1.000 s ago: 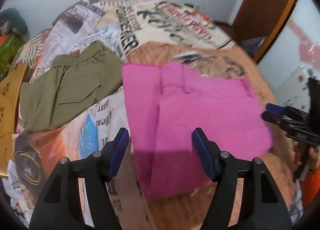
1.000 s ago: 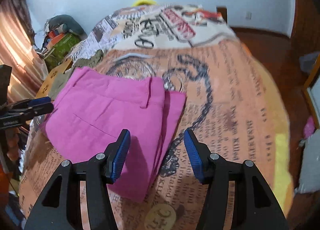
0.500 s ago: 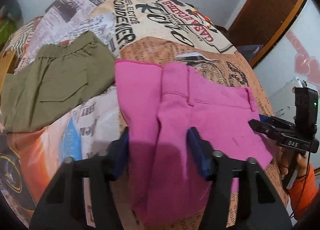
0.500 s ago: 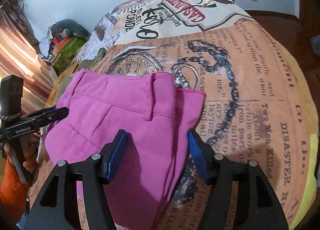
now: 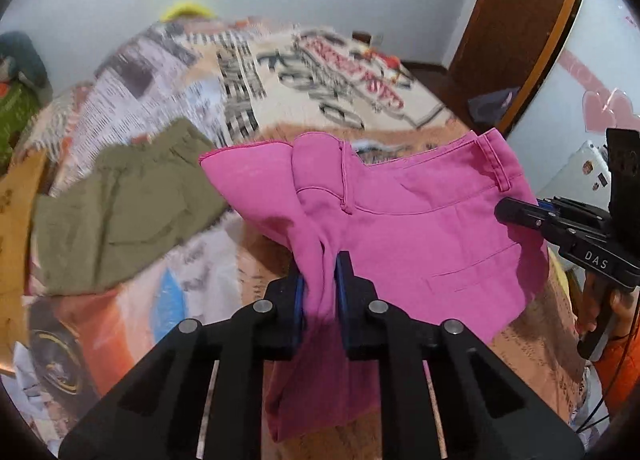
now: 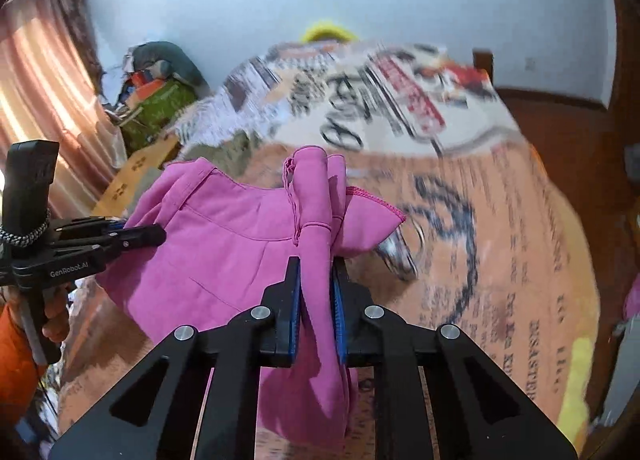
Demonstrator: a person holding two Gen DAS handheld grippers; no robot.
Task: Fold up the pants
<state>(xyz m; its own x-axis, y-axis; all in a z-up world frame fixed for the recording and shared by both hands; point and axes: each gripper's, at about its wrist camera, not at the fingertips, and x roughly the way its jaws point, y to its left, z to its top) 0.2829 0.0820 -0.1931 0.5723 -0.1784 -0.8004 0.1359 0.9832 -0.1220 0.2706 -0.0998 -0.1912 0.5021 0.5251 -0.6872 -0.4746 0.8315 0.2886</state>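
The folded pink pants [image 5: 420,227] hang a little above the printed bedspread [image 5: 280,71], held at both near corners. My left gripper [image 5: 320,260] has a bunched fold of the pink cloth between its blue pads, and its jaws are closing on it. In the right wrist view my right gripper [image 6: 316,264] pinches the other corner of the pink pants [image 6: 224,244], its jaws closing on the cloth as well. Each gripper shows in the other's view: the right gripper [image 5: 520,215] at the pants' right edge, the left gripper [image 6: 152,234] at their left edge.
Folded olive pants [image 5: 120,211] lie on the bed to the left of the pink ones. A brown cardboard piece [image 6: 136,171] and a pile of bags [image 6: 160,99] sit past the bed's left side. A wooden door [image 5: 512,19] stands at the right. The bedspread [image 6: 500,240] stretches to the right.
Both grippers came down over the pink pants, shut on their near corners and lifted them, so the cloth now hangs bunched off the bed instead of lying flat.
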